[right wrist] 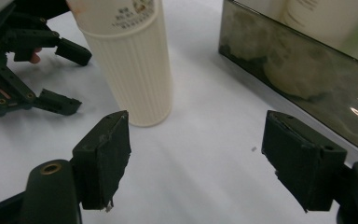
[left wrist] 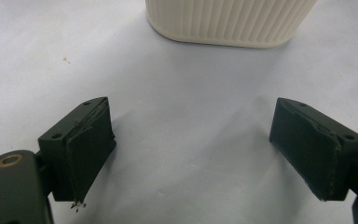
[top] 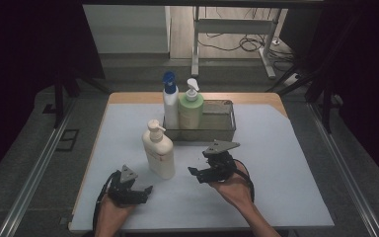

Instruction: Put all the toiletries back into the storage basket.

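A cream pump bottle [top: 159, 151] stands upright on the white table cover, in front of the metal basket [top: 222, 129]. Its ribbed base [left wrist: 230, 21] fills the top of the left gripper view, and its body [right wrist: 130, 65] rises at upper left in the right gripper view. My left gripper [top: 145, 191] rests low at the bottom left, jaws wide apart with nothing between them [left wrist: 193, 149]. Right of the bottle my right gripper [top: 196, 174] is open and empty [right wrist: 196, 163], pointing toward the bottle's base. The left gripper [right wrist: 60, 74] also shows beyond the bottle.
Inside the basket stand a white bottle with a blue pump [top: 170, 101] and a green bottle with a white pump [top: 191, 106]. The basket's shiny wall [right wrist: 307, 79] runs along the right gripper's right side. The table's wooden edge [top: 128, 98] shows at the back.
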Demonstrator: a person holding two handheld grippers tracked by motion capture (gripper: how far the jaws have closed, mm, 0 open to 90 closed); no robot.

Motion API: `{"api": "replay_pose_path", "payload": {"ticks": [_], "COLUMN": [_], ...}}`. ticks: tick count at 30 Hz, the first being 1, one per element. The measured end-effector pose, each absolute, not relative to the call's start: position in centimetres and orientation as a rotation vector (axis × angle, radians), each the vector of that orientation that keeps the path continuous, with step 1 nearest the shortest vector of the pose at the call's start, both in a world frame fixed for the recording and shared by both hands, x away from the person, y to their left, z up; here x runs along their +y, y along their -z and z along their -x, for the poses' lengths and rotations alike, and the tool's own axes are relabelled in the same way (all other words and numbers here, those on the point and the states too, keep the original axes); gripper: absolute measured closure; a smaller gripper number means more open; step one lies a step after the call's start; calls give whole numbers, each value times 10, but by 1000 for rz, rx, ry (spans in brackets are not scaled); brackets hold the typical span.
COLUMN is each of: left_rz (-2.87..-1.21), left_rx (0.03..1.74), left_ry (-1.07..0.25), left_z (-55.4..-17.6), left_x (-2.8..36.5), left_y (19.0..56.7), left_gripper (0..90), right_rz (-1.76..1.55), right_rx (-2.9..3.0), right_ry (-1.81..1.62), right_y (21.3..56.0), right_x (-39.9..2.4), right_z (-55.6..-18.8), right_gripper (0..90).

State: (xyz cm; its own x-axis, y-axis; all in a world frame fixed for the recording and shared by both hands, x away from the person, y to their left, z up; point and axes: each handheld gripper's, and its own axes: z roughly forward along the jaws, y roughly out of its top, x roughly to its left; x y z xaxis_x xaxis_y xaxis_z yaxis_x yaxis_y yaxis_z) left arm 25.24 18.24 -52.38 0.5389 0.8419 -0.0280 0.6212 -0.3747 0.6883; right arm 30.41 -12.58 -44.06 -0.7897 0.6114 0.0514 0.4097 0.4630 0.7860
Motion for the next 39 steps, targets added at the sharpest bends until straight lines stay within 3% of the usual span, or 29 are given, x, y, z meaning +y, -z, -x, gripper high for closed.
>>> {"api": "replay_pose_path", "payload": {"ticks": [39], "left_rz": [-2123], "left_rx": [1177], "left_ry": [-435], "left_z": [-252], "left_x": [182], "left_y": [524], "left_gripper": [131], "right_rz": [-795], "right_rx": [2488], "right_ry": [-1282], "right_y": [426], "right_x": [-56], "right_z": [-312], "right_gripper": [261]}}
